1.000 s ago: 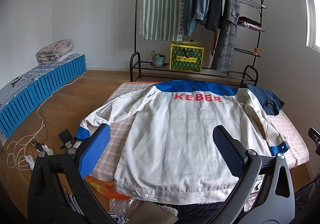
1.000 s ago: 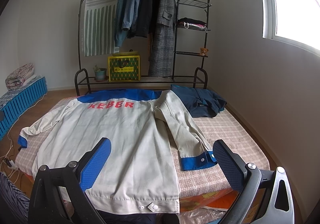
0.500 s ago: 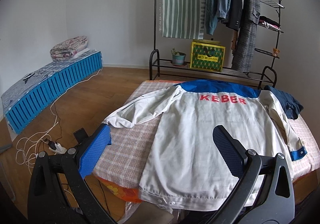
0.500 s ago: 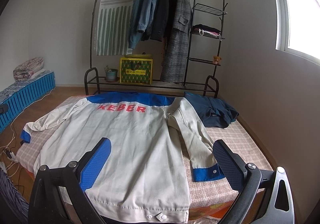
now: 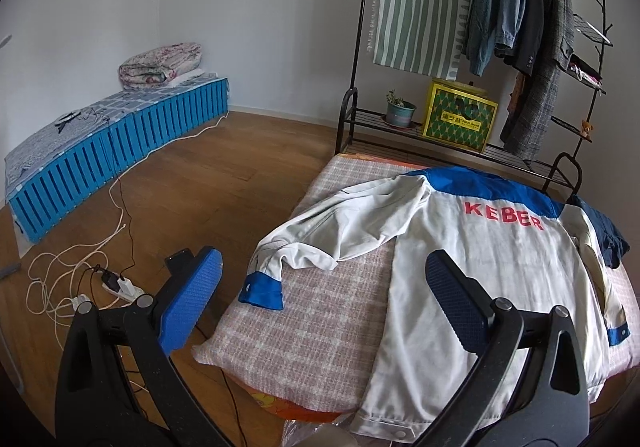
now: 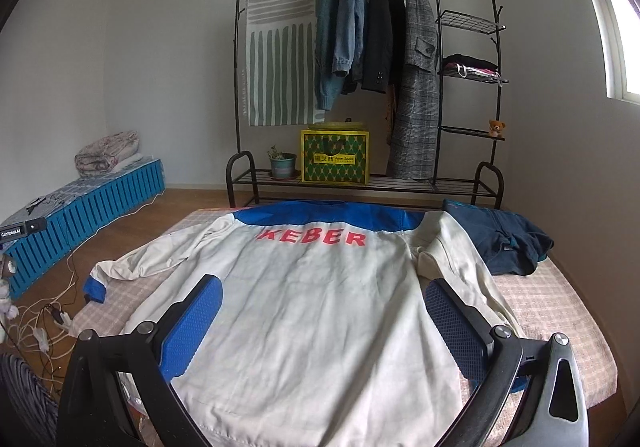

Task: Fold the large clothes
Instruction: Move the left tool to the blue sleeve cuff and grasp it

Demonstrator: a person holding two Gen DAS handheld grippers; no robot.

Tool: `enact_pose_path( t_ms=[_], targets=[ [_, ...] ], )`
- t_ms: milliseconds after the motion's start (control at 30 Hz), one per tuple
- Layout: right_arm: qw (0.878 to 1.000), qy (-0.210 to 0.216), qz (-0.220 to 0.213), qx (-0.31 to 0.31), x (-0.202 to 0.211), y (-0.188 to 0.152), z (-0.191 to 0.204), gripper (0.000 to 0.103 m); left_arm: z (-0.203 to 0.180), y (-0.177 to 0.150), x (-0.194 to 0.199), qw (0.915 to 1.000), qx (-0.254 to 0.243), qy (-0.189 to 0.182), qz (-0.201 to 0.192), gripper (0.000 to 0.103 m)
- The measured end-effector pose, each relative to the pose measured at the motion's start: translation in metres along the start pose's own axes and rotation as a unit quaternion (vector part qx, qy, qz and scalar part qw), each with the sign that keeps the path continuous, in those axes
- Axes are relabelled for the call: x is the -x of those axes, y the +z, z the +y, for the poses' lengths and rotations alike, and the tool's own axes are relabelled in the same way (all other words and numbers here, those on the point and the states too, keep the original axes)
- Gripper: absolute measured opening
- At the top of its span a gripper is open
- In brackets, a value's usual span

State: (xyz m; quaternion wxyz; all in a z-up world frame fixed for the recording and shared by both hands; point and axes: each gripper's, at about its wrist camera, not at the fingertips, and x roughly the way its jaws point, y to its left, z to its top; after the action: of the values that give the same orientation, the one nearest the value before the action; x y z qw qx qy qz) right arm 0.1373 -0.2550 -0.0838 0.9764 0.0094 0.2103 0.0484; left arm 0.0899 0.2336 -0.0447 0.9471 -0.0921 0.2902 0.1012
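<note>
A white jacket with a blue yoke and red letters lies back-up, spread flat on a checked bed. Its left sleeve, ending in a blue cuff, bends toward the bed's left edge. The right sleeve lies folded down along the body. My left gripper hovers open above the bed's front-left part, near that cuff. Over the jacket's lower back my right gripper hangs open, holding nothing.
A dark blue garment lies bunched at the bed's far right corner. Behind the bed stands a black clothes rack with hanging coats. Cables and a power strip lie on the wooden floor at left, beside a low blue mattress.
The left gripper has swung left, from over the jacket's middle toward the left sleeve and floor. The right gripper has shifted left from the right sleeve to over the jacket's back. Both stayed open.
</note>
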Motion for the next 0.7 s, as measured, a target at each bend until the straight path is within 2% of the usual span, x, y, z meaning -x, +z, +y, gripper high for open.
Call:
enact_pose_path(
  t_ms=[100,167,300,367,433,533,600,700],
  targets=[
    [1.0,0.015,0.015,0.0,-0.019,-0.002,0.009,0.102,0.041,0.014,-0.033,0.998,0.047,-0.024,0.033,0.102],
    [0.999,0.021,0.027,0.002,-0.033,-0.002,0.017,0.102,0.069,0.018,-0.058,0.9931,0.089,-0.045,0.062,0.102],
    [0.998,0.039,0.045,0.006,-0.057,-0.003,0.034,0.102,0.117,0.004,-0.109,0.9708,0.194,-0.072,0.122,0.089],
    [0.997,0.047,0.052,0.014,-0.068,-0.005,0.044,0.102,0.128,-0.007,-0.128,0.9634,0.218,-0.073,0.137,0.087],
    [0.995,0.061,0.069,0.025,-0.081,-0.006,0.055,0.102,0.13,-0.016,-0.142,0.9621,0.219,-0.069,0.147,0.079],
    [0.989,0.101,0.106,0.036,-0.102,-0.004,0.076,0.102,0.118,-0.027,-0.158,0.9678,0.189,-0.058,0.155,0.077],
    [0.981,0.136,0.128,0.048,-0.116,-0.002,0.094,0.096,0.104,-0.032,-0.166,0.9751,0.149,-0.044,0.158,0.077],
    [0.973,0.168,0.147,0.058,-0.133,-0.001,0.118,0.089,0.081,-0.038,-0.178,0.9842,0.061,-0.006,0.166,0.077]
  ],
)
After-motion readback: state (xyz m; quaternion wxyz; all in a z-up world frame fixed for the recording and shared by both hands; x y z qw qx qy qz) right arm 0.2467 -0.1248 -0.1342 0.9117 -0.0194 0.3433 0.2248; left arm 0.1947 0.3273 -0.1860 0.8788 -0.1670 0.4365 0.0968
